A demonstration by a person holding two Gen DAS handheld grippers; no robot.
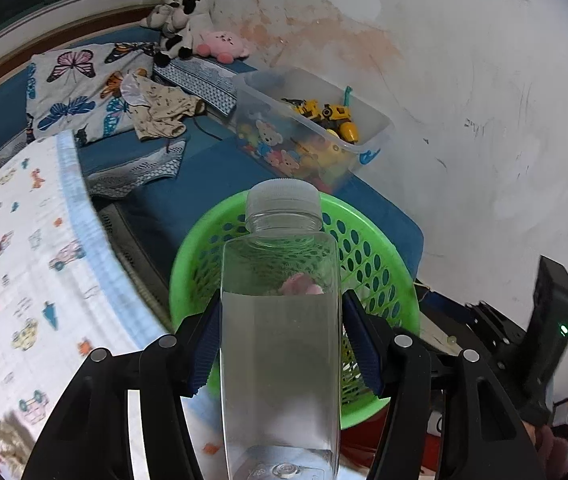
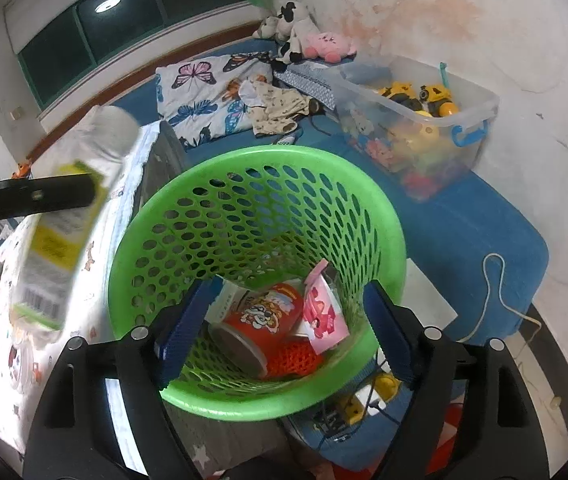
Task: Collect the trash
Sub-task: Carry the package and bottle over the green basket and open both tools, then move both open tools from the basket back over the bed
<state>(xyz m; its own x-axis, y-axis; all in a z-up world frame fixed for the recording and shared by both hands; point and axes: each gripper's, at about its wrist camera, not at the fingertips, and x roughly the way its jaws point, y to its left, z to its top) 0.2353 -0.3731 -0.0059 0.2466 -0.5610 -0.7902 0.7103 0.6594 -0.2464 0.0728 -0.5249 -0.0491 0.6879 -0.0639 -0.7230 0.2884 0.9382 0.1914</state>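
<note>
Left gripper (image 1: 279, 344) pinches a clear, empty, light but slippery plastic bottle (image 1: 279, 320) mid-body at frame centre above the green basket (image 1: 368, 240); right gripper (image 2: 279, 328) hangs spread, holding nothing.

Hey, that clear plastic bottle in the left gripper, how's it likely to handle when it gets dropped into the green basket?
The bottle looks empty, so probably light. Its smooth clear walls may slip between the left gripper pads. Flat sides suggest it won't roll much in the basket.
</note>
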